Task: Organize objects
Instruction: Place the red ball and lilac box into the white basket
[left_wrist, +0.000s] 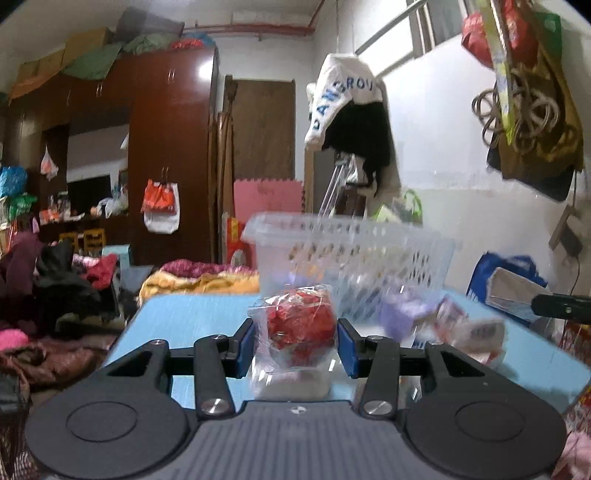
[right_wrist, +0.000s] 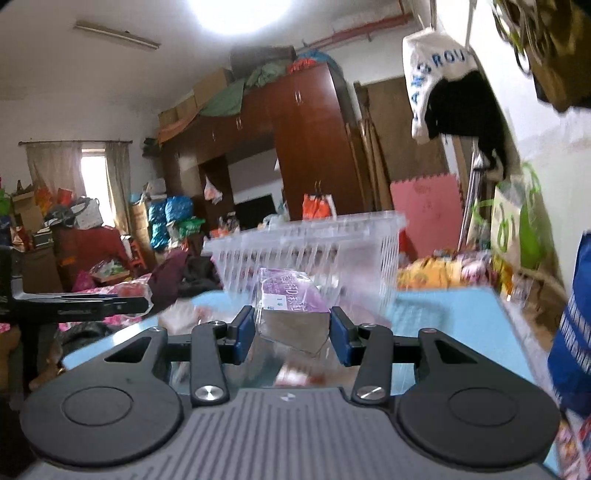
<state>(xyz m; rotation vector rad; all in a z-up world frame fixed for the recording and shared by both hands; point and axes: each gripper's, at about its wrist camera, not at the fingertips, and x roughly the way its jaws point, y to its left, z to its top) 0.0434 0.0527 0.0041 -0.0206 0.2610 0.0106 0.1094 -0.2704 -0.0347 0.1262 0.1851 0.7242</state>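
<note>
Left wrist view first: my left gripper (left_wrist: 295, 341) has its blue pads pressed against both sides of a clear bag of red sweets (left_wrist: 300, 332), so I read it as clamped on that bag, held above the blue table (left_wrist: 192, 314) just in front of the perforated plastic basket (left_wrist: 354, 251). I judge the bag light, soft and crinkly, its film slippery, so a hold across the bulging middle suits it better than the loose edges. I count one basket, one red bag, and a blurred purple pack plus one or two pale packets lying to the right. Right wrist view next: my right gripper (right_wrist: 291, 330) sits closed on a purple boxed pack (right_wrist: 291, 306), its foil-wrapped end toward me, near the basket (right_wrist: 306, 240). It looks stiff and light; gripping its flat sides seems secure. One purple pack here; motion blur hides anything beneath.
</note>
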